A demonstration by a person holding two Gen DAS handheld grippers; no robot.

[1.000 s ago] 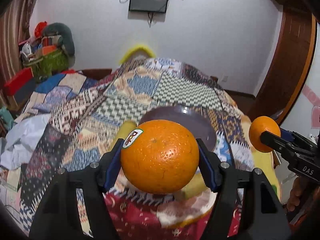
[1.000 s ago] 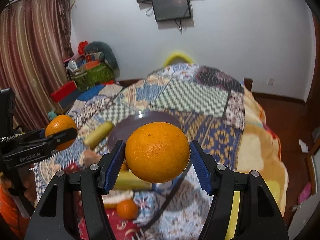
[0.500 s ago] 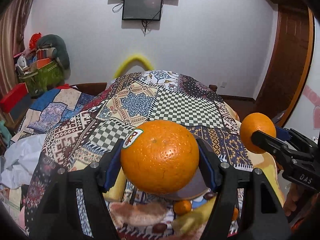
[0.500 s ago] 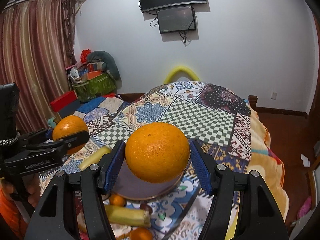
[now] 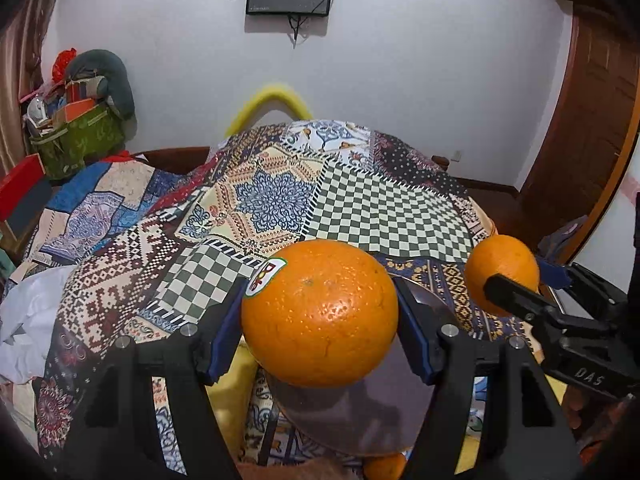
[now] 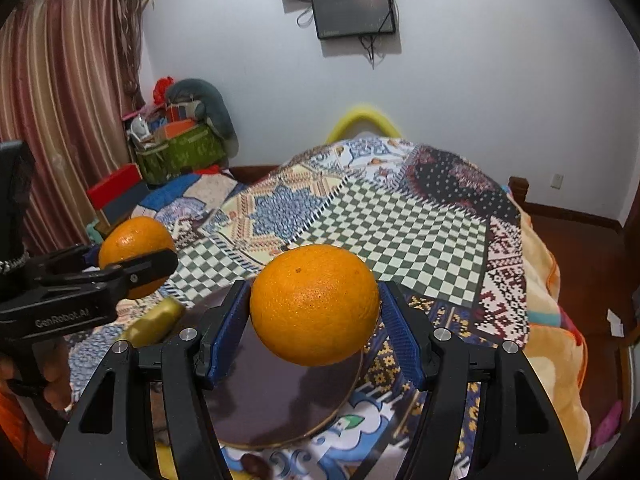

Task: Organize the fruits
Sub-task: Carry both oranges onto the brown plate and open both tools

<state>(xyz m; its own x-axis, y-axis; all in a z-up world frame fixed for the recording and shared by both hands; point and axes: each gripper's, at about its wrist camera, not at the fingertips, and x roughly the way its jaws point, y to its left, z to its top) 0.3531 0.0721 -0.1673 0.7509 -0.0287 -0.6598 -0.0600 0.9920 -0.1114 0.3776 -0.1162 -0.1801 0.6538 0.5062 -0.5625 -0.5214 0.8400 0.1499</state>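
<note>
Two oranges are seen held aloft over a quilt-covered bed (image 5: 384,208), one in each pair of tongs. The left tongs (image 5: 320,320) are clamped on a stickered orange (image 5: 320,314) at the lower centre of the left wrist view, its label turned to the upper left of the fruit. The right tongs (image 6: 314,320) are clamped on a plain orange (image 6: 315,305) at the centre of the right wrist view; they are also caught at the right edge of the left wrist view. A dark round plate (image 6: 280,404) is shown on the bed below both fruits, low in each frame. A yellow fruit (image 6: 154,322), possibly a banana, lies just beside the plate's left rim, and a small orange fruit (image 5: 386,467) is glimpsed at the bottom edge of the left wrist view. The plate is judged to be the likely destination. Risk is seen in the release: round fruit set on a shallow plate resting on soft bedding could roll off the rim, particularly if both are let go together and knock each other. A grip held only at the widest points could also slip if tilted.
</note>
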